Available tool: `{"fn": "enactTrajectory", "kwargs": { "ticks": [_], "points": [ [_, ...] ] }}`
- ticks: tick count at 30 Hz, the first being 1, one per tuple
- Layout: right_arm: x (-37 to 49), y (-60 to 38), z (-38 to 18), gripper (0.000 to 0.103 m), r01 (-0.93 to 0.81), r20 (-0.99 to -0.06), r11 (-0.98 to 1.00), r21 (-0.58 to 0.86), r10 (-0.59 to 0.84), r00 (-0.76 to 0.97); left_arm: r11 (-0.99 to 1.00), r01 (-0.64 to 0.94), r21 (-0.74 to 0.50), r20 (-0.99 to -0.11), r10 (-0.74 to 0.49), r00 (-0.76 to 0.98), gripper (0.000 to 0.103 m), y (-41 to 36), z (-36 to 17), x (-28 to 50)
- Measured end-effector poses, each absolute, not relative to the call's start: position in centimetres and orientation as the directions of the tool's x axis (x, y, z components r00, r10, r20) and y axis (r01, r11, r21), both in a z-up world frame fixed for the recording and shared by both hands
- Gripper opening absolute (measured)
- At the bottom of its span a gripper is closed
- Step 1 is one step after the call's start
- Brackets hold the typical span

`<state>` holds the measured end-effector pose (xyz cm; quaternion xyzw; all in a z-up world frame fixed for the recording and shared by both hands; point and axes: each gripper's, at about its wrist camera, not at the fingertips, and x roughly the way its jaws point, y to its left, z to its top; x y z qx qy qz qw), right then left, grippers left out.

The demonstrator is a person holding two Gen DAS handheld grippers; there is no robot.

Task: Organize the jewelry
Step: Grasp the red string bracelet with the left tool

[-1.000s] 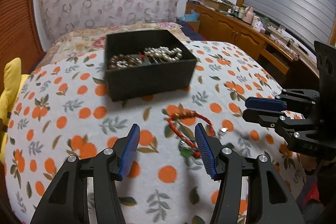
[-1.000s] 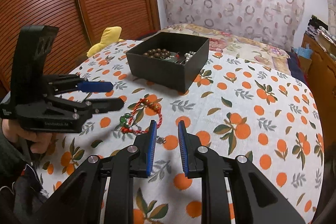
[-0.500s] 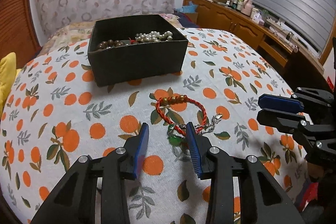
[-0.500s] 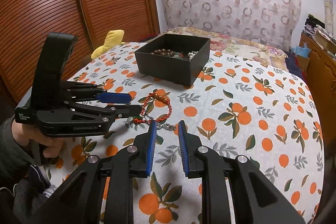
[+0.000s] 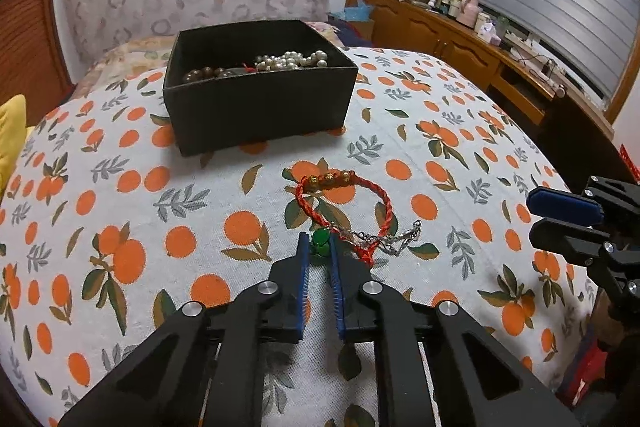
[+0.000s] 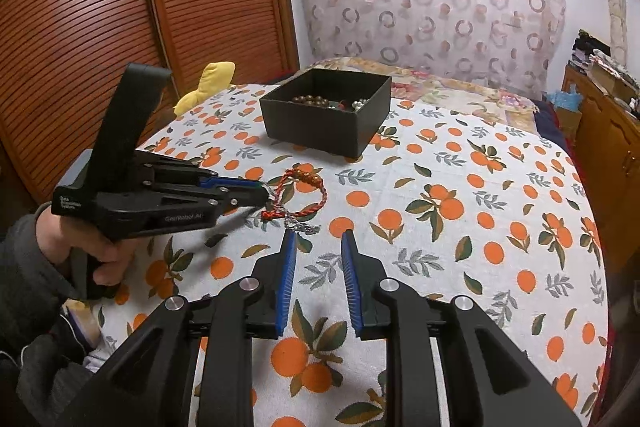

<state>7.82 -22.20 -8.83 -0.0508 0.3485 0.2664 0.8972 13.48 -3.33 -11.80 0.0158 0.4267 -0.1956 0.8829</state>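
On the orange-print tablecloth [image 5: 120,211], just in front of the black box [image 5: 260,107], lies a red braided bracelet [image 5: 344,211] with gold beads, a silver chain [image 5: 396,239] tangled across its near side. The left hand-held gripper [image 5: 319,247] has just been closing, and its blue pads now pinch a green bead [image 5: 320,238] at the bracelet's near edge; the rest of the bracelet rests flat on the cloth. From the right wrist view the same left tool shows side-on, its tips meeting at the bracelet's left end [image 6: 298,195], held by a hand [image 6: 80,247] in a grey sleeve. White lettering on its body reads roughly "GenRobot AI"; a smaller three-line label near the handle is too small to read.

The right hand-held gripper [image 6: 318,247] hangs just short of the chain with its jaws a modest gap apart, nothing between them, touching nothing.

Inside the box sit a string of white pearls [image 5: 292,61] and brown beads [image 5: 204,73]. A yellow plush item [image 6: 208,83] lies at the cloth's far left edge.
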Motion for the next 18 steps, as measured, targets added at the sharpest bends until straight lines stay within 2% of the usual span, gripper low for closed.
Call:
{"fn": "enactTrajectory", "kwargs": {
  "ticks": [18],
  "points": [
    [15.0, -17.2, -11.1, 0.025, -0.560, -0.722, 0.823, 0.097, 0.446, 0.529, 0.934, 0.338, -0.115, -0.649, -0.329, 0.686, 0.007, -0.3, -5.8, 9.1]
  ]
}}
